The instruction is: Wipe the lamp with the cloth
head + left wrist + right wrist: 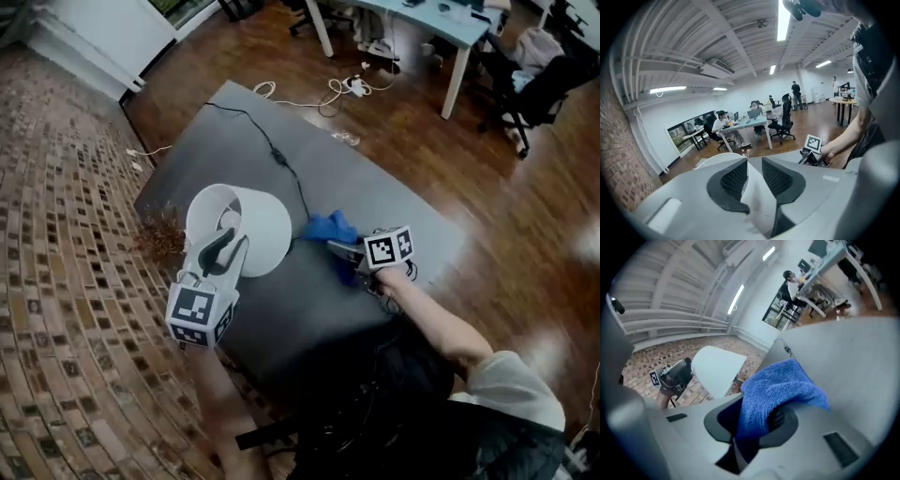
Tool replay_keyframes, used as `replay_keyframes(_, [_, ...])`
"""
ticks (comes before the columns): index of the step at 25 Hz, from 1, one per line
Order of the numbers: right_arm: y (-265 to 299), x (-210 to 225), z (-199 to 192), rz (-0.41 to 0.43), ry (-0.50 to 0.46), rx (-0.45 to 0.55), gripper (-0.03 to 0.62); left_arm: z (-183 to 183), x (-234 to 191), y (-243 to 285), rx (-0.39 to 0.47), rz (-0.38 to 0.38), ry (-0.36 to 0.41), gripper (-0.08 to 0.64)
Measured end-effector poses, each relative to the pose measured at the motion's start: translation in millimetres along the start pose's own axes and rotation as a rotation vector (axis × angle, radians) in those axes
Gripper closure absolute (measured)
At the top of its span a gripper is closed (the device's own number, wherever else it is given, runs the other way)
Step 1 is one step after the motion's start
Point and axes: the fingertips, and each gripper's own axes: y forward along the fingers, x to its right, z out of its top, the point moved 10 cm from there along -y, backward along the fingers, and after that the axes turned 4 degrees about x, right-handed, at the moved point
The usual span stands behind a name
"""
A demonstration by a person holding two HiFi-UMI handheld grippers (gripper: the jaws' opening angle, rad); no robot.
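Left tongs [752, 176]: narrow, pinched on the thin white wall of the shade [258, 225]. I judge this grip is there to steady it against the wiping.
Right tongs [757, 425]: clamped on a bunched blue cloth [780, 385], with a wad sticking out past the tips, probably so that soft fabric meets the lamp and not the plastic.
Lamp [717, 369]: over the left edge of the surface [375, 197], tilted so the shade's open mouth faces up toward the person. The base is hidden, so I cannot tell if it rests on anything.
Cloth vs shade: cloth just beside the shade's right flank, low near the surface. Contact is not clear from the head view.
Cord [272, 145]: black, runs from behind the shade across the surface to the far corner. It looks slack, so tilting seems safe.
Step, my guess: outer side of the shade about to be wiped. No sign yet of how much is done.
Risk: thin shade wall could dent under the pinch.
Around: brick-pattern floor [66, 281] at left, wood floor [525, 206] at right.
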Motion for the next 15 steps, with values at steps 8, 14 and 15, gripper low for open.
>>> replay_keyframes(8, [68, -25, -37, 0.182, 0.04, -0.04, 0.529, -10, 9, 42, -0.527, -0.193, 0.243, 0.239])
replay_keyframes(14, [67, -31, -27, 0.279, 0.041, 0.004, 0.537, 4, 8, 60, -0.525, -0.337, 0.145, 0.485])
replay_keyframes(15, [59, -31, -25, 0.282, 0.035, 0.003, 0.537, 6, 10, 57, -0.49, -0.351, 0.091, 0.497])
